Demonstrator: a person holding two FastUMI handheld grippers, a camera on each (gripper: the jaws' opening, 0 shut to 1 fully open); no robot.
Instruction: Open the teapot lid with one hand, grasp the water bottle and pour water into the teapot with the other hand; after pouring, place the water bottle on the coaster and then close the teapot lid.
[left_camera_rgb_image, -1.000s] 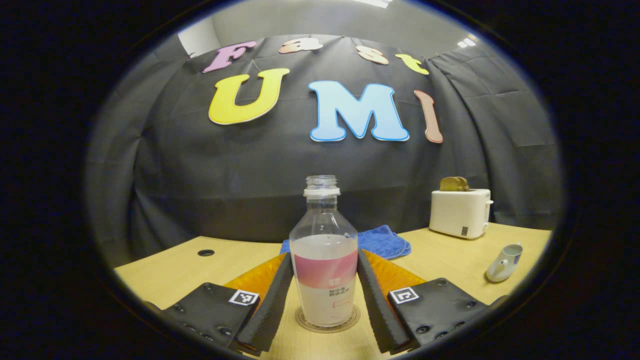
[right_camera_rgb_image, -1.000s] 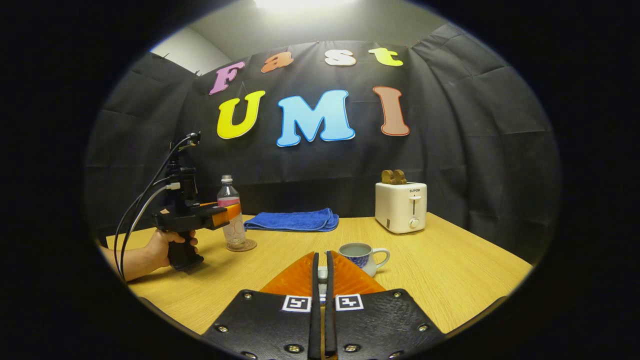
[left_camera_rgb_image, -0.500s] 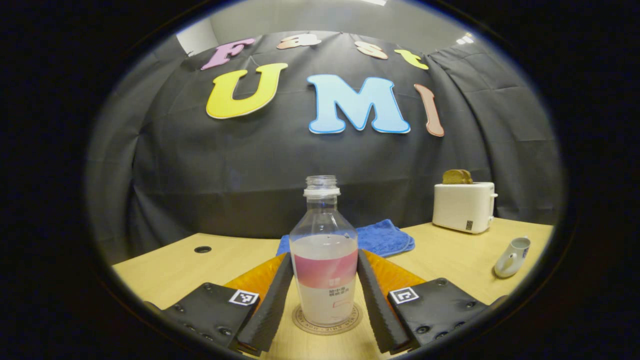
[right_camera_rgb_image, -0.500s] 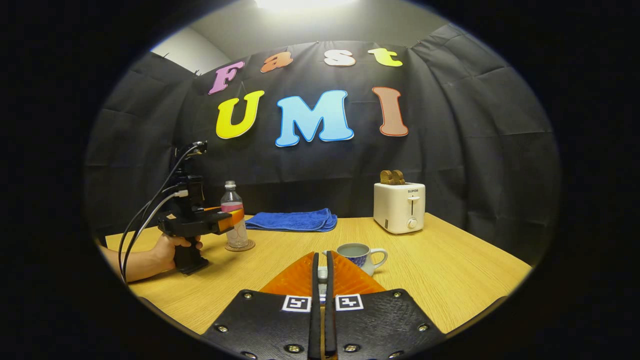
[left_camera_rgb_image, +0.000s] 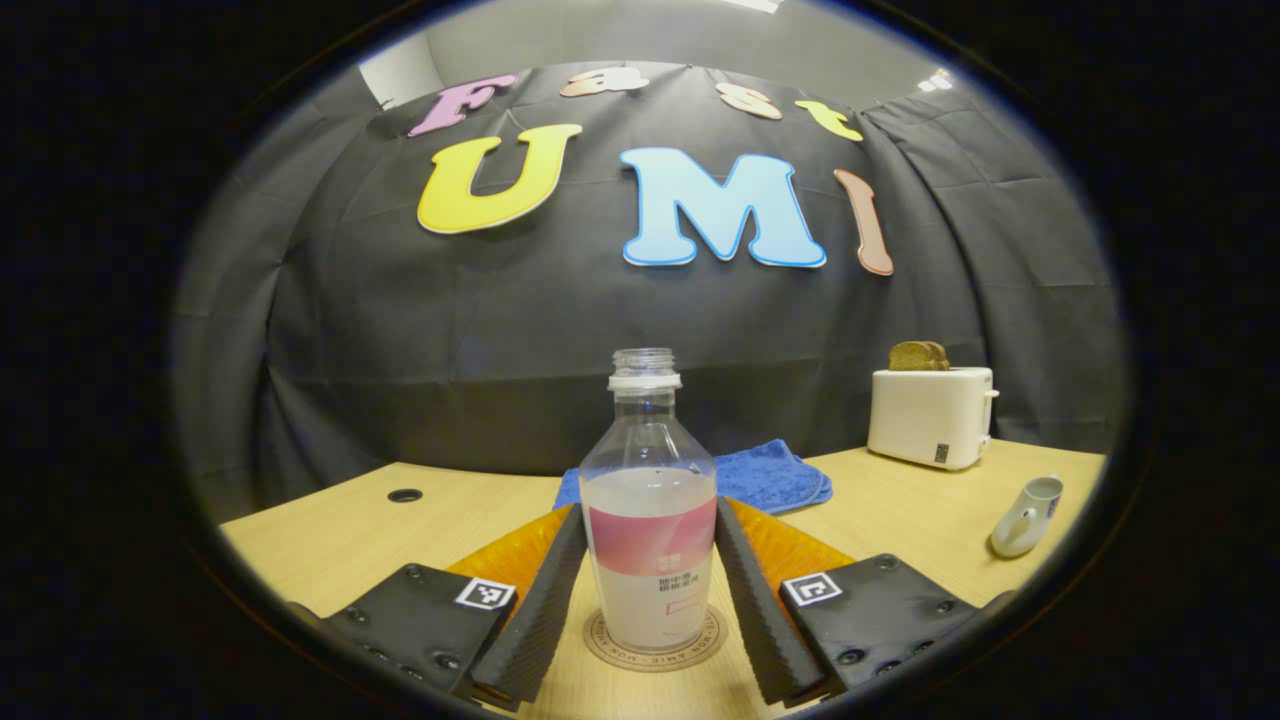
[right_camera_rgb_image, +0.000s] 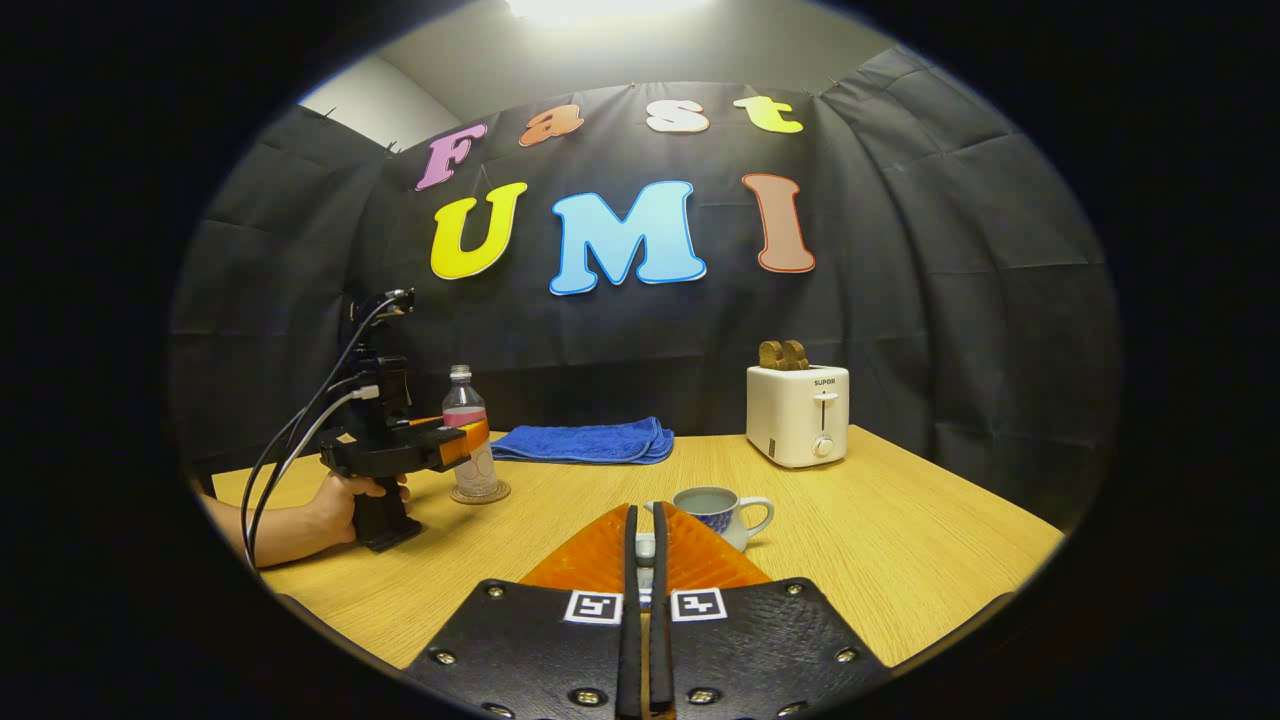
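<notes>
A clear water bottle (left_camera_rgb_image: 648, 520) with a pink label, uncapped and part full, stands upright on a round coaster (left_camera_rgb_image: 655, 650). My left gripper (left_camera_rgb_image: 648, 512) is shut on its sides. In the right gripper view the same bottle (right_camera_rgb_image: 468, 440) and coaster (right_camera_rgb_image: 480, 493) sit at the far left, with a hand (right_camera_rgb_image: 335, 500) holding that gripper. My right gripper (right_camera_rgb_image: 645, 510) is shut on the small white teapot lid (right_camera_rgb_image: 645, 548), just in front of the open white-and-blue teapot (right_camera_rgb_image: 718, 510), which has water in it. The teapot (left_camera_rgb_image: 1025, 503) also shows at the right in the left gripper view.
A white toaster (right_camera_rgb_image: 797, 415) with bread in it stands at the back right of the wooden table (right_camera_rgb_image: 900, 540). A folded blue towel (right_camera_rgb_image: 585, 440) lies at the back, behind the bottle. A cable hole (left_camera_rgb_image: 404, 495) is in the table's far left.
The left gripper and the bottle sank slightly and drifted a little farther from the right gripper, and more of the coaster shows under the bottle. The right gripper stayed still.
</notes>
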